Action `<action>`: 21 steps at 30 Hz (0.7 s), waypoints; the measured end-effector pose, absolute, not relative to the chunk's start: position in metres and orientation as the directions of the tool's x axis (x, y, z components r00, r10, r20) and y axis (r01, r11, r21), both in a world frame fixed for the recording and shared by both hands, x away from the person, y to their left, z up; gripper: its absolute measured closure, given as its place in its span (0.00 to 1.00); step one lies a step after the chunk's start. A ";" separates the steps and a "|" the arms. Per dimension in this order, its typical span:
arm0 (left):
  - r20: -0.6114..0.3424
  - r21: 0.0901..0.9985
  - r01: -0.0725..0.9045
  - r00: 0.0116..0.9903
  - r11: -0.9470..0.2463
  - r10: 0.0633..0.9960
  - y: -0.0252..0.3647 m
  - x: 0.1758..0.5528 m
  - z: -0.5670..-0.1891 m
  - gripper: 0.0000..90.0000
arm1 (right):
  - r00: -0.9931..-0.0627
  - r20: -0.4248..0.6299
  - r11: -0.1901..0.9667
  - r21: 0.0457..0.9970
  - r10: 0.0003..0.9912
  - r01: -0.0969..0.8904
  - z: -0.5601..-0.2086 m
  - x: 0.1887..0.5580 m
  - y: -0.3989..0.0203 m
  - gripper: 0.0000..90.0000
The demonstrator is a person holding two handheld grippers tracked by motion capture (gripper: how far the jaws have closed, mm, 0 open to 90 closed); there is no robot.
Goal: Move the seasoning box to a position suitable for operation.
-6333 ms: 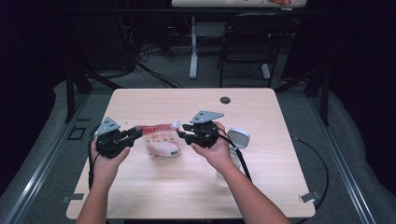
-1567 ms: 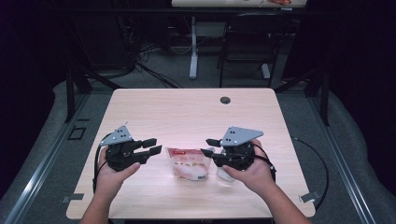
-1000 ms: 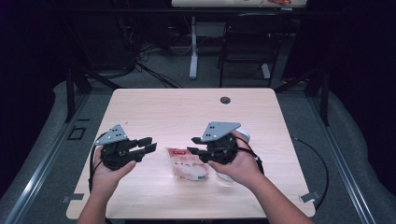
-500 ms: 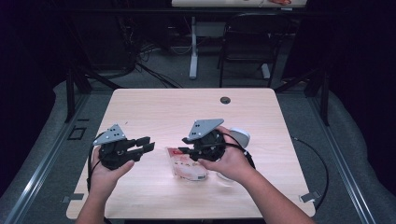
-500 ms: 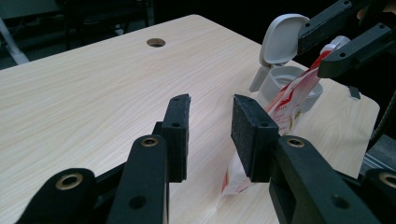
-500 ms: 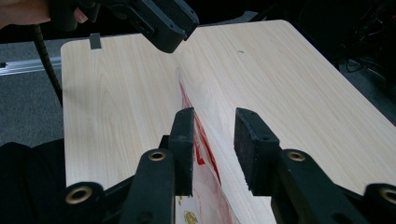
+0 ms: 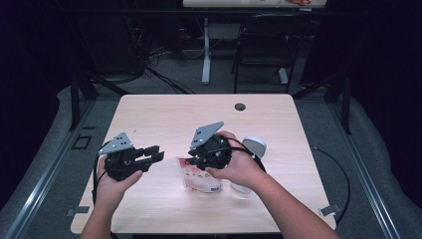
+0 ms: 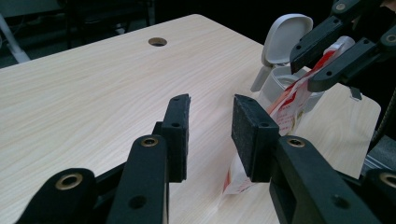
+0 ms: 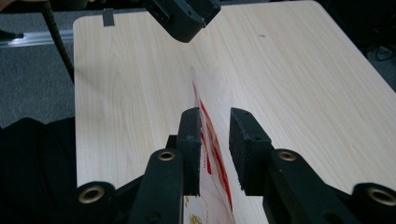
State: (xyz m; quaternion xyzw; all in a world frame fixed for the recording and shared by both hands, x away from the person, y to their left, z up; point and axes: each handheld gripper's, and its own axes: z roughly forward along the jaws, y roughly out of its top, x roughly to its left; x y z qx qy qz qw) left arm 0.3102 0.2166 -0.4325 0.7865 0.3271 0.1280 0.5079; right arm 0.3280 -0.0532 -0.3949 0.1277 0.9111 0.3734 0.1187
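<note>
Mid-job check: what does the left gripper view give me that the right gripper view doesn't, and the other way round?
Left gripper view: the white container with its flip lid open, behind the pouch, and the round hole in the table. The left tool is open with nothing between its jaws. Right gripper view: the pouch's edge between the jaws of the right tool, which have just been closing, with a gap left on one side. Both: the pouch, the wooden table, the other hand's tool.
</note>
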 end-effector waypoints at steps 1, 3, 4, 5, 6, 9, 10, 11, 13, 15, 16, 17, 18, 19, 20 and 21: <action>-0.131 0.883 0.384 0.753 -0.270 0.644 0.217 0.310 -0.433 0.74 | -0.943 -0.115 0.699 0.700 0.312 0.146 -0.395 0.330 -0.051 0.83; -0.131 0.882 0.385 0.753 -0.271 0.644 0.217 0.310 -0.433 0.74 | -0.945 -0.112 0.706 0.693 0.307 0.147 -0.395 0.332 -0.050 0.83; -0.131 0.882 0.385 0.753 -0.271 0.644 0.217 0.310 -0.433 0.74 | -0.947 -0.101 0.712 0.685 0.304 0.156 -0.396 0.334 -0.048 0.83; -0.131 0.882 0.385 0.753 -0.271 0.644 0.217 0.310 -0.433 0.74 | -0.947 -0.101 0.712 0.685 0.304 0.156 -0.396 0.334 -0.048 0.83; -0.130 0.881 0.385 0.753 -0.273 0.645 0.217 0.310 -0.432 0.74 | -0.950 -0.096 0.724 0.671 0.296 0.158 -0.397 0.336 -0.047 0.83; -0.130 0.882 0.386 0.752 -0.272 0.646 0.217 0.310 -0.433 0.74 | -0.951 -0.089 0.730 0.664 0.296 0.165 -0.399 0.337 -0.045 0.83; -0.130 0.881 0.386 0.753 -0.274 0.645 0.217 0.310 -0.433 0.74 | -0.952 -0.085 0.732 0.660 0.293 0.167 -0.400 0.338 -0.044 0.83; -0.130 0.881 0.386 0.753 -0.274 0.645 0.217 0.310 -0.433 0.74 | -0.952 -0.085 0.732 0.660 0.293 0.167 -0.400 0.338 -0.044 0.83; -0.133 0.881 0.388 0.753 -0.271 0.644 0.217 0.310 -0.433 0.74 | -0.953 -0.085 0.738 0.654 0.290 0.166 -0.401 0.339 -0.042 0.83; -0.134 0.881 0.388 0.753 -0.271 0.645 0.216 0.310 -0.433 0.74 | -0.954 -0.083 0.747 0.643 0.287 0.169 -0.402 0.341 -0.040 0.84; -0.134 0.880 0.389 0.753 -0.271 0.645 0.216 0.311 -0.433 0.74 | -0.955 -0.081 0.748 0.642 0.285 0.169 -0.403 0.341 -0.039 0.84; -0.134 0.880 0.389 0.753 -0.271 0.645 0.216 0.311 -0.433 0.74 | -0.955 -0.081 0.748 0.642 0.285 0.169 -0.403 0.341 -0.039 0.84; -0.134 0.880 0.389 0.753 -0.272 0.644 0.216 0.311 -0.434 0.74 | -0.955 -0.081 0.750 0.639 0.286 0.170 -0.403 0.341 -0.039 0.84; -0.134 0.880 0.389 0.753 -0.271 0.645 0.216 0.311 -0.434 0.74 | -0.955 -0.083 0.753 0.636 0.284 0.169 -0.403 0.342 -0.038 0.84; -0.134 0.880 0.389 0.753 -0.271 0.644 0.216 0.311 -0.434 0.74 | -0.955 -0.082 0.755 0.633 0.284 0.170 -0.404 0.341 -0.037 0.84; -0.135 0.880 0.390 0.753 -0.271 0.644 0.216 0.311 -0.434 0.74 | -0.955 -0.083 0.757 0.630 0.285 0.171 -0.405 0.341 -0.037 0.84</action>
